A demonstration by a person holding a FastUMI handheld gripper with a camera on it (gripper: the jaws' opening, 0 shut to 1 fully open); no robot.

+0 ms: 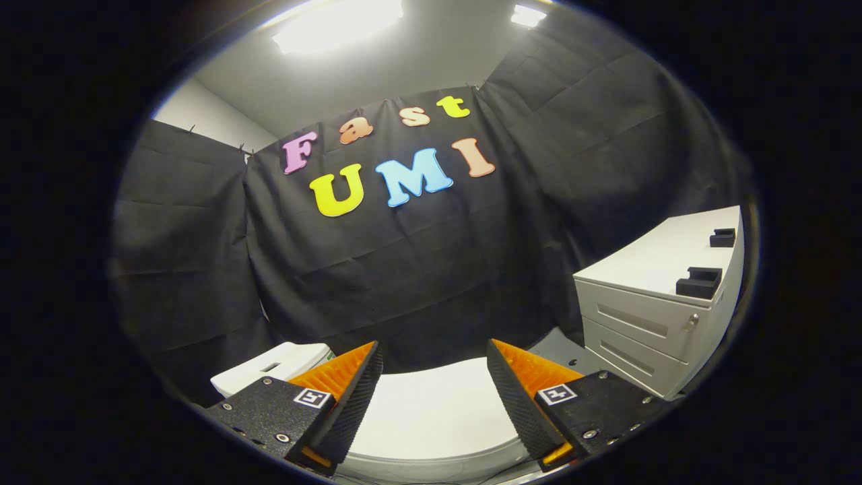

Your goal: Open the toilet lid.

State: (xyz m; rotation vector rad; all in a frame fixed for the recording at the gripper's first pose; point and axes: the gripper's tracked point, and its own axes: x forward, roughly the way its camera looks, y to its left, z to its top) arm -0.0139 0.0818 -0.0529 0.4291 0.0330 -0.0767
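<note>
Two fingers of the hand-held gripper (434, 367) spread wide, gripping nothing. Toilet lid (431, 411) lies flat betw. & below them (closed, white), cistern (273, 367) just behind left finger. Drawer cabinet (646, 323) off to the right w/ two black blocks (700, 281) on top.

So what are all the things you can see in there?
Toilet lid: one, white, closed, between and just beyond the fingers.
Toilet tank: one, white, behind the left finger.
Drawer cabinet: one, white, to the right of the toilet.
Blocks: two, black, on top of the cabinet.
Cloth wall: black, behind everything.
Ceiling lights: two, bright white, overhead.
Gripper: one, fingers open, above the lid, touching nothing.
</note>
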